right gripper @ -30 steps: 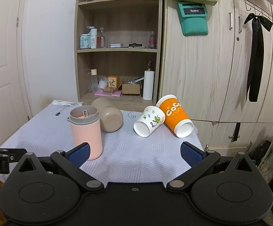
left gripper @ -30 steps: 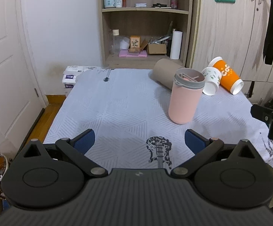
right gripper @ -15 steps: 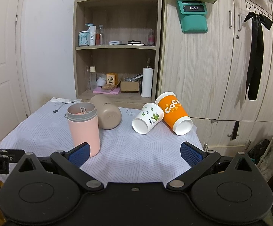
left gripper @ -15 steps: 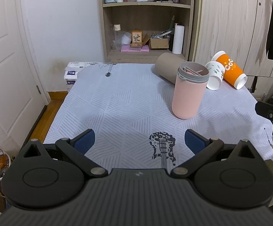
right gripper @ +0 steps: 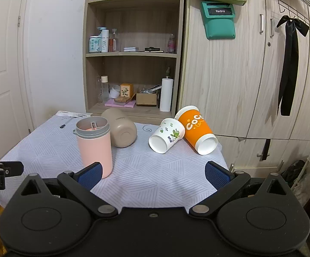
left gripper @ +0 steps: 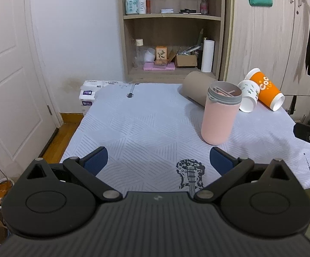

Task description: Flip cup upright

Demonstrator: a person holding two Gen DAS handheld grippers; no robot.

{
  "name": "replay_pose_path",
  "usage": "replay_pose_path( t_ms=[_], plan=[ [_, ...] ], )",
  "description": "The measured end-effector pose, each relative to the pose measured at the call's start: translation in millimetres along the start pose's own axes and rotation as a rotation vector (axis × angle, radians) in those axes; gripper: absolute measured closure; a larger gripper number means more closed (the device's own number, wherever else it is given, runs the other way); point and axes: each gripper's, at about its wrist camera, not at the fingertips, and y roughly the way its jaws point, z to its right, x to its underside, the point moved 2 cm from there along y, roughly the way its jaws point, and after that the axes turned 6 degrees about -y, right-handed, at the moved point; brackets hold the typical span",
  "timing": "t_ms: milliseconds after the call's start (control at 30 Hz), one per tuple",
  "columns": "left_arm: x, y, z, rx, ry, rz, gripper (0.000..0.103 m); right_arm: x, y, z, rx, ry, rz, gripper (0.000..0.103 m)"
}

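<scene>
A pink cup (left gripper: pixel 219 115) (right gripper: pixel 95 147) with a grey rim stands upright on the table. Behind it a beige cup (left gripper: pixel 197 88) (right gripper: pixel 120 130) lies on its side. A white paper cup (left gripper: pixel 248 98) (right gripper: pixel 166 138) with green print and an orange paper cup (left gripper: pixel 266 92) (right gripper: pixel 197 131) lie on their sides at the far right. My left gripper (left gripper: pixel 158 160) is open and empty above the near table edge. My right gripper (right gripper: pixel 154 174) is open and empty, short of the cups.
The table carries a pale patterned cloth (left gripper: pixel 146 128) with a guitar print (left gripper: pixel 190 173). A wooden shelf unit (right gripper: pixel 133 53) and cupboards (right gripper: pixel 251 75) stand behind the table. A white door (left gripper: pixel 7 75) is at the left.
Both grippers have pulled back and tilted up a little, so the cups sit lower in both views. No cup has moved. Both grippers stay open.
</scene>
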Motion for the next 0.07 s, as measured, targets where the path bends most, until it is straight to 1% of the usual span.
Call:
replay_pose_path(
  t_ms=[67],
  plan=[
    [-0.4,-0.9,0.1,0.002,0.002,0.004,0.000,0.0,0.0,0.0,0.000,0.000,0.000,0.000]
  ],
)
